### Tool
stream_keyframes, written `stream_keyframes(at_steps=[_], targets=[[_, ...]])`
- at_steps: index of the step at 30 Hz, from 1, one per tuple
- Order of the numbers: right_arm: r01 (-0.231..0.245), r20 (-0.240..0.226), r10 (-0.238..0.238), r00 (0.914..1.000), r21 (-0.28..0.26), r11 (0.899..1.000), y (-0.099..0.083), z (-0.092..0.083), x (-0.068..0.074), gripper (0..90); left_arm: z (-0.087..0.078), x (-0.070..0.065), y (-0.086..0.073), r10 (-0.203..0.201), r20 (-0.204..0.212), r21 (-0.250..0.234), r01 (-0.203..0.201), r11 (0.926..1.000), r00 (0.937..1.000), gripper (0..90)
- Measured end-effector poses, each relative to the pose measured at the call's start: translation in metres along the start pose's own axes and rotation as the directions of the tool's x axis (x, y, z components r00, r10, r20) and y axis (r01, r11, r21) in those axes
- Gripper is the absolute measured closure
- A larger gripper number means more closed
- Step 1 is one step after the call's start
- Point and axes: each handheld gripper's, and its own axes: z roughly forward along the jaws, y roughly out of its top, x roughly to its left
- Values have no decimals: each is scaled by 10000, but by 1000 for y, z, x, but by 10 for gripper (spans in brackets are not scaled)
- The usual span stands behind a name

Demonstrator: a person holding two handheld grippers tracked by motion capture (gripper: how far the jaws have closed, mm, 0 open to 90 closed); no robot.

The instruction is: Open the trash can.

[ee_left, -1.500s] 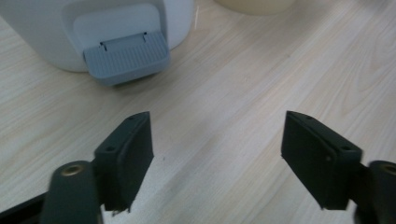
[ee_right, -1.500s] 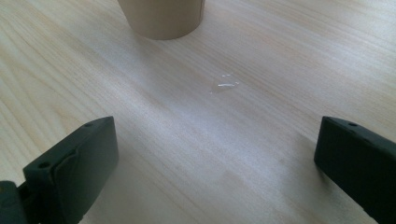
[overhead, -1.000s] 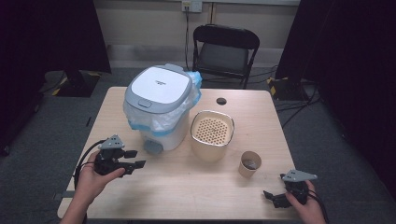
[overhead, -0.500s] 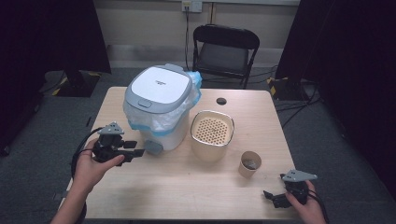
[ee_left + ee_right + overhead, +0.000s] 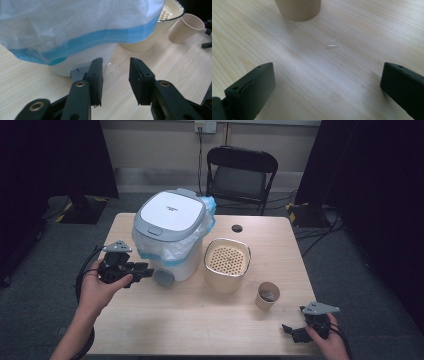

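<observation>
On a pale wooden table [image 5: 190, 320] in a dark-curtained room, the upright bin [image 5: 170, 237] stands left of centre, while the left gripper [image 5: 142, 270], empty jaws just narrowed, points at its base.

Both forearms bare, no sleeves. The left tool [image 5: 145, 270] is black, a grey three-cornered plate on top, black cable looping behind, brass-ringed pivots, small screws in its flat pads. The right tool [image 5: 290, 330] looks the same.
</observation>
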Motion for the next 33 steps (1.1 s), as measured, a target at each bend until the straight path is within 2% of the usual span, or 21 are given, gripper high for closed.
stream_keyframes(at_steps=[4, 8, 10, 11, 16, 17, 20, 22, 23, 27, 33], targets=[[-2, 1, 2, 10000, 0, 10000, 0, 0, 0, 0, -4, 0, 8, -89, -36, -38, 89, 10000, 10000, 683], [2, 0, -2, 10000, -2, 10000, 0, 0, 0, 0, -7, -1, 21, -16, -61, 70, 16, 10000, 10000, 701], [-1, -1, 1, 10000, 0, 10000, 0, 0, 0, 0, -10, 0, 27, 151, -50, 117, -151, 9998, 9999, 700], [8, 1, -8, 10000, -5, 10000, 0, 0, 0, 0, -10, 0, 29, 19, 12, 22, -19, 10000, 10000, 700], [-2, 0, 2, 10000, -1, 10000, 0, 0, 0, 0, -13, -2, 40, 31, -59, 36, -31, 10000, 10000, 703], [1, -1, -1, 10000, -1, 10000, 0, 0, 0, 0, -15, -3, 45, 197, -111, 125, -195, 9997, 9997, 705], [1, -1, -1, 10000, -2, 10000, 0, 0, 0, 0, -18, -6, 52, 352, -75, 220, -350, 9991, 9994, 705], [0, -1, 0, 10000, -1, 10000, 0, 0, 0, 0, -20, -7, 56, 315, -24, 128, -315, 9994, 9995, 707], [0, -2, 0, 10000, -1, 10000, 0, 0, 0, 0, -22, -7, 58, 429, -88, 174, -427, 9989, 9990, 711], [0, -1, 0, 10000, -1, 10000, 0, 0, 0, 0, -26, -6, 66, 467, -215, 129, -464, 9988, 9987, 726], [-2, 1, 2, 10000, -1, 10000, 0, 0, 0, 0, -29, -3, 77, 391, -312, -75, -393, 9992, 9987, 746]])
